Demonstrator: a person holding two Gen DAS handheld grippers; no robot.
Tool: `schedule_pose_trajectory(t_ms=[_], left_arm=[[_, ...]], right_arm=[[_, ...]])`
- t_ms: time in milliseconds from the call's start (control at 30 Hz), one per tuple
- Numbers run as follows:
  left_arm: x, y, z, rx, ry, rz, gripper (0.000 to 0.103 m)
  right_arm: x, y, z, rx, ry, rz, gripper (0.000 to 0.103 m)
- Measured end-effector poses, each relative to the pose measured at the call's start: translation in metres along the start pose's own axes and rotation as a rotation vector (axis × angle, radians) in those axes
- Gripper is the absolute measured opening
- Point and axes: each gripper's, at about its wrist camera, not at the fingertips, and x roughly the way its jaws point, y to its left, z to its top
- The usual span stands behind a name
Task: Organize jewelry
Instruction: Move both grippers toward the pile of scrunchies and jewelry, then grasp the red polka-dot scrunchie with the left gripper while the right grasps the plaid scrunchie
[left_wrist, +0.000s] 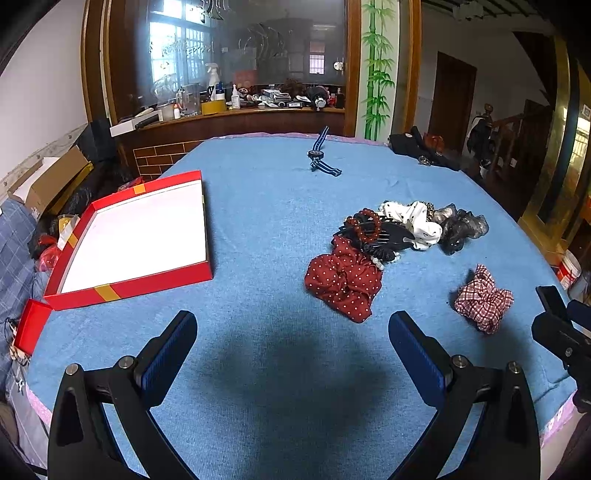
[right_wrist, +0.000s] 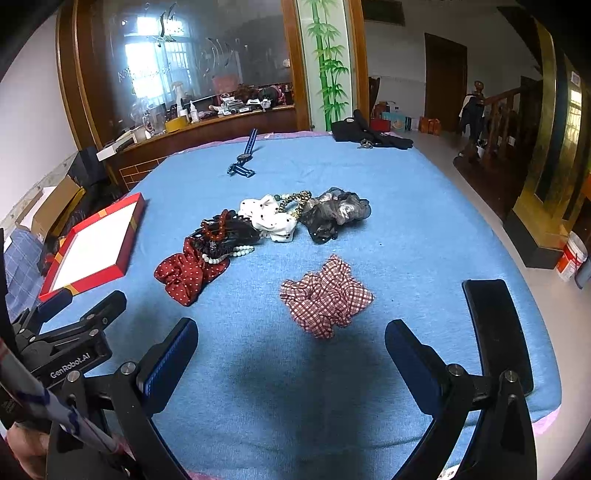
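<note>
A pile of accessories lies on the blue cloth: a red dotted scrunchie (left_wrist: 343, 282) (right_wrist: 184, 273), a black hair clip (left_wrist: 384, 232) with a red bead bracelet (left_wrist: 365, 223) on it, a white dotted scrunchie (left_wrist: 417, 219) (right_wrist: 271, 218), a grey sheer scrunchie (left_wrist: 461, 225) (right_wrist: 334, 212). A red checked scrunchie (left_wrist: 482, 299) (right_wrist: 325, 297) lies apart. A red box with a white floor (left_wrist: 129, 284) (right_wrist: 88, 277) stands at the left. My left gripper (left_wrist: 291, 339) is open and empty above the cloth. My right gripper (right_wrist: 291, 345) is open and empty just short of the checked scrunchie.
A blue striped watch (left_wrist: 321, 157) (right_wrist: 243, 157) lies far back on the table. A black bundle (left_wrist: 421, 147) (right_wrist: 369, 134) sits at the far right corner. A small red lid (left_wrist: 31, 328) lies at the left edge. A cluttered wooden counter (left_wrist: 240, 114) stands behind.
</note>
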Motion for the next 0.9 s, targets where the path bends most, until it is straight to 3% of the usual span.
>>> schedule_pose_trajectory(t_ms=[333,533,900], left_arm=[[0.036,0.011,0.009,-0.012,0.091,-0.054,0.103],[0.063,-0.011,0.021,0.048,0.168,-0.159,0.103],[0.116,-0.033,0.038,0.11,0.228,-0.19,0.103]], right_arm=[[0.027,-0.023,0.0,0.052,0.058,0.027,0.103],[0.04,-0.034,0.001,0.064,0.077,0.033,0.103],[0.061,-0.052,0.003,0.106,0.117,0.029,0.102]])
